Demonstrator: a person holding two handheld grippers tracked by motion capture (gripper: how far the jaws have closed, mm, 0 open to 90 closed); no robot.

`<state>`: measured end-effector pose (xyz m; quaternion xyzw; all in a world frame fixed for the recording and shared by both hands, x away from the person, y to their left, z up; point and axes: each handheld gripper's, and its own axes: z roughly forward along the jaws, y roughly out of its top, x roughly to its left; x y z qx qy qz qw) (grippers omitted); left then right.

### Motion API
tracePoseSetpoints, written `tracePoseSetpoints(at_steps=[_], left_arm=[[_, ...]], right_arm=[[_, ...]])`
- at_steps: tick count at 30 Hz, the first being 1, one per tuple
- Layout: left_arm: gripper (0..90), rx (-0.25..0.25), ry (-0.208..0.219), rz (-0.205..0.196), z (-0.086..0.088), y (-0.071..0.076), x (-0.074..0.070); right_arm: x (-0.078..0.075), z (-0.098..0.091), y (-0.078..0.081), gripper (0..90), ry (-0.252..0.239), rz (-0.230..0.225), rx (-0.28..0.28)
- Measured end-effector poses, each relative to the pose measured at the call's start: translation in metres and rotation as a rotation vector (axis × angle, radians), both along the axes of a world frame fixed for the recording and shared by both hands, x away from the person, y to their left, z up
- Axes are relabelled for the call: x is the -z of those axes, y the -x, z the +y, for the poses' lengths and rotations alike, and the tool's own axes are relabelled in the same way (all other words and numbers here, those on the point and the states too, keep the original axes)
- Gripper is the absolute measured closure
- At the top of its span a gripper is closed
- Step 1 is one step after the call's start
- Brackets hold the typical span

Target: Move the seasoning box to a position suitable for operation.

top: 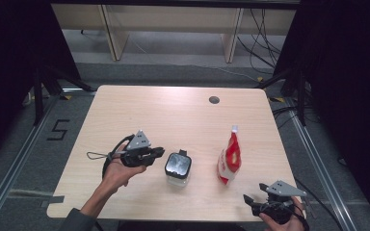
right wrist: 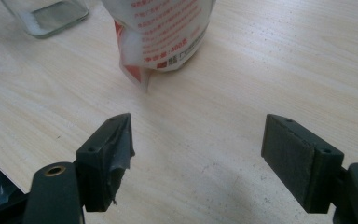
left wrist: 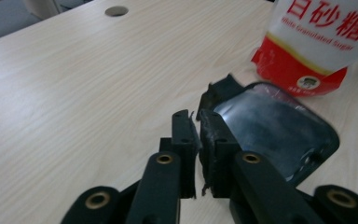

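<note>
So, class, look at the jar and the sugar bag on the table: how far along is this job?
Barely begun. Done: nothing obvious; the jar stands with its dark lid seemingly on, and the sugar bag stands upright beside it. In hand: nothing; the left gripper is shut and empty by the lid, and the right gripper is open short of the bag. Left: practically everything.
</note>
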<state>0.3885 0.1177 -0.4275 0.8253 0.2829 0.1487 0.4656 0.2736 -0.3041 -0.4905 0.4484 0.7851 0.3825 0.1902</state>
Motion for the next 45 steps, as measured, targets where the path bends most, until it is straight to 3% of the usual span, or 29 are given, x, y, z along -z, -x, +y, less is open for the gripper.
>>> tracePoseSetpoints(at_steps=[3,5,7,8,12,15,16,18,19,23,24,32,35,36,39,41,45], left_arm=[[88.0,0.024,-0.006,-0.001,-0.008,-0.003,-0.005],[88.8,0.045,-0.009,0.001,-0.016,-0.006,-0.010],[88.9,0.067,-0.035,-0.007,-0.026,-0.008,-0.012],[88.9,0.095,-0.066,-0.003,-0.036,-0.012,-0.014],[88.9,0.123,-0.105,0.015,-0.053,-0.021,-0.012],[89.0,0.128,-0.106,0.030,-0.060,-0.024,-0.010],[88.9,0.143,-0.128,0.031,-0.065,-0.026,-0.008],[88.9,0.152,-0.148,0.026,-0.070,-0.028,-0.008],[88.9,0.152,-0.148,0.026,-0.070,-0.028,-0.008],[88.8,0.165,-0.172,0.034,-0.076,-0.031,-0.004],[88.5,0.163,-0.179,0.038,-0.078,-0.032,-0.001],[87.3,0.170,-0.227,0.035,-0.079,-0.038,0.000],[86.7,0.148,-0.231,0.044,-0.076,-0.039,-0.001],[86.6,0.151,-0.244,0.042,-0.073,-0.041,-0.001],[86.4,0.127,-0.247,0.054,-0.067,-0.042,-0.002],[86.2,0.121,-0.263,0.052,-0.061,-0.041,-0.003],[86.6,0.100,-0.277,0.067,-0.045,-0.038,-0.005]], right_arm=[[0.000,-0.001,0.000,26.0,0.010,-0.008,0.002],[0.001,0.001,0.000,26.0,-0.006,0.013,-0.006],[0.000,0.004,0.001,26.0,-0.010,0.036,-0.004],[0.001,0.004,0.001,26.0,-0.011,0.021,-0.005],[0.000,0.004,0.002,26.0,-0.021,0.037,-0.004],[0.001,0.002,-0.001,26.1,0.001,0.004,-0.019],[0.000,0.004,0.001,26.3,-0.011,0.025,-0.001],[0.001,0.004,0.001,26.3,-0.010,0.022,-0.014],[0.000,0.004,0.001,26.3,-0.009,0.038,-0.009],[0.000,0.004,0.000,26.3,-0.006,0.027,-0.021],[0.000,0.005,0.001,26.2,-0.016,0.047,-0.016],[0.001,0.005,0.000,26.3,-0.008,0.039,-0.023],[0.001,0.004,0.000,26.3,0.001,0.025,-0.029],[0.000,0.006,0.002,26.3,-0.018,0.061,-0.010],[0.001,0.004,-0.001,26.3,0.007,0.011,-0.040],[0.001,0.006,0.001,26.3,-0.013,0.034,-0.021],[0.001,0.005,0.000,26.3,-0.004,0.022,-0.035]])
